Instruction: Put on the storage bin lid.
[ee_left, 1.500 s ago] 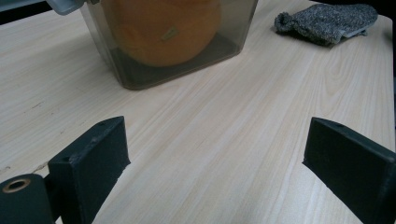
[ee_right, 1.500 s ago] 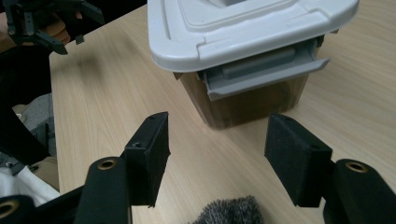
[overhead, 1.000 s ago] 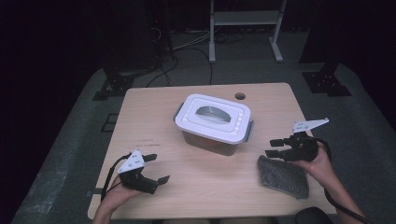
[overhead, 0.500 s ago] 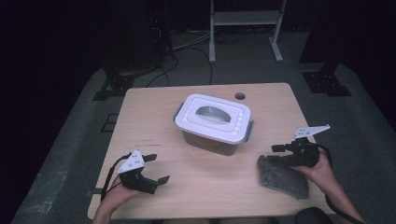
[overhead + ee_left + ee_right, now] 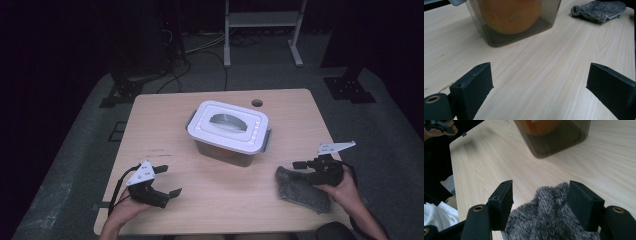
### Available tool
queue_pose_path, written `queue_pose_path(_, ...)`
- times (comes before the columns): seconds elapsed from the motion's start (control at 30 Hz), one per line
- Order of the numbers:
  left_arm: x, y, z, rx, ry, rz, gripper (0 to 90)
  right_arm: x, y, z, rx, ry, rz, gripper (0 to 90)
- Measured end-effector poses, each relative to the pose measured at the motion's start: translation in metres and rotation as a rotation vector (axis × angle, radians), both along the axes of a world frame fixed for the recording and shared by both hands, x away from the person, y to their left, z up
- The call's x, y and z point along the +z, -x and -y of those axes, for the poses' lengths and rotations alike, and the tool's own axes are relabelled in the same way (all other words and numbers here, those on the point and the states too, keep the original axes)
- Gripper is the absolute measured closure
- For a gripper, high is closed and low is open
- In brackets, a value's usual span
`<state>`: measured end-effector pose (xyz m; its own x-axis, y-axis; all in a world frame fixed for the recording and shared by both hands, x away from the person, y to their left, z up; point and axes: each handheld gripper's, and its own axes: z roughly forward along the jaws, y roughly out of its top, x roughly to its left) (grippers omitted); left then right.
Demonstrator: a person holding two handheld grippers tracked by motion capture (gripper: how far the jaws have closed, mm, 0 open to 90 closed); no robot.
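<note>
The right gripper (image 5: 540,202) has its fingers (image 5: 501,202) spread apart on either side of the grey cloth (image 5: 549,217), whose fuzzy fold lies between them on the worktop (image 5: 486,162). The left gripper (image 5: 539,92) hovers with fingers wide open, the lidded container (image 5: 511,20) ahead of them.

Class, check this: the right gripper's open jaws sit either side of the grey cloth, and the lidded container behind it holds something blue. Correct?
Not quite. The right gripper view shows the container holding something orange, not blue. The right gripper does straddle the grey cloth with its jaws open.
</note>
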<state>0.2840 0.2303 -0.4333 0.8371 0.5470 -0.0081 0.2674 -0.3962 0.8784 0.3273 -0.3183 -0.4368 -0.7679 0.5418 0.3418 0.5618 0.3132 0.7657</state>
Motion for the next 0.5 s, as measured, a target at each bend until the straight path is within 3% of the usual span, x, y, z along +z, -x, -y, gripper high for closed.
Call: queue_pose_path(0.5, -0.0003, -0.0002, 0.0005, 0.000, -0.002, -0.001, 5.7, -0.0062, 0.0104, 0.0021, -0.001, -0.015, 0.004, 35.6)
